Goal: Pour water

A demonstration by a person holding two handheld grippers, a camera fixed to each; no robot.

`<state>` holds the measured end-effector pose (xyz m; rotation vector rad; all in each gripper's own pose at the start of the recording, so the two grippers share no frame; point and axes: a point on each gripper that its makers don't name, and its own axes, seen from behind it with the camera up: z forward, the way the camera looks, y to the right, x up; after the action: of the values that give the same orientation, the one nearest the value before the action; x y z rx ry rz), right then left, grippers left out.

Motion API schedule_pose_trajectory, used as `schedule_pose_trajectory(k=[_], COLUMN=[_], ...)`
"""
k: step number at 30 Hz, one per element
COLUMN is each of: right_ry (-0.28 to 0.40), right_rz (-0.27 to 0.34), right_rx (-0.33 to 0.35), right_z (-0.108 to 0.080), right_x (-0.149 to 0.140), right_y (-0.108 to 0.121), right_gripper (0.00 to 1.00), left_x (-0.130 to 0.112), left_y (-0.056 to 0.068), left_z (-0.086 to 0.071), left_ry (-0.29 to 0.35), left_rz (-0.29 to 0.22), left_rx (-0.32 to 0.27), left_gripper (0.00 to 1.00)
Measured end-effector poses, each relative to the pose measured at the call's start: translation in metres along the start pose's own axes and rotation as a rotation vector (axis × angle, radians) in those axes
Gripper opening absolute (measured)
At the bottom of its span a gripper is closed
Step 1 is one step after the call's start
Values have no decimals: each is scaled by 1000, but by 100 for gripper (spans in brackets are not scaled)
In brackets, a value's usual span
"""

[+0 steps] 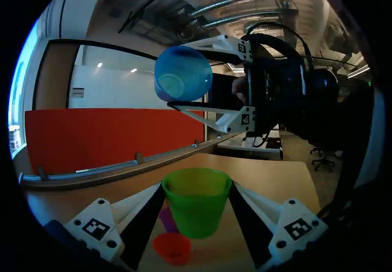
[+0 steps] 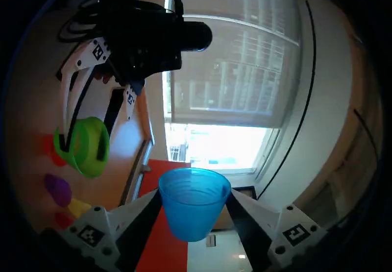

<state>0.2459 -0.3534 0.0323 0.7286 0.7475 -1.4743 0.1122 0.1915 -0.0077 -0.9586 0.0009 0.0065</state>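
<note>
Left gripper view. The left claw [image 1: 197, 187] is closed partway around a green cup [image 1: 197, 214], with both fingers pressing on its sides. The cup is upright, mouth up, low over the bench [image 1: 267, 174], which looks like the receiving position. Above and beyond it, the right claw [image 1: 190, 78] grips a blue cup [image 1: 182, 73] that is turned on its side, so I can see into it. No water is visible in either cup. I judge the tilt to be the pour itself, with the blue rim raised over the green one. The bench is pale wood. An orange cup [image 1: 171, 247] and a purple cup [image 1: 167, 219] sit just under the green one. A red partition [image 1: 112, 135] stands behind, and ceiling pipes [image 1: 235, 7] run overhead.

Right gripper view. The room appears rotated, which fits a rolled claw. The right claw [image 2: 194, 196] is clamped on the blue cup [image 2: 194, 210]. The left claw [image 2: 90, 139] holds the green cup [image 2: 83, 149] farther off. A bright window [image 2: 230, 90] with a blind is behind.
</note>
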Motion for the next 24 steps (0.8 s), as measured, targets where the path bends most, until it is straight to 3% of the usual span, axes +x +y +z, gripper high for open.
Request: schedule_pose_trajectory(k=[5, 18, 24], right_ry=[-3, -28, -34], right_rz=[95, 438, 564], right_rx=[-4, 9, 9], right_z=[1, -1, -3], right_x=[-6, -26, -31], right_y=[1, -13, -15], right_gripper=[90, 90, 90], left_x=[2, 3, 4], left_y=[-1, -4, -5], left_z=[-1, -2, -2], left_ry=[1, 1, 0], left_rz=[1, 1, 4], left_rx=[2, 10, 10], left_gripper=[88, 88, 88])
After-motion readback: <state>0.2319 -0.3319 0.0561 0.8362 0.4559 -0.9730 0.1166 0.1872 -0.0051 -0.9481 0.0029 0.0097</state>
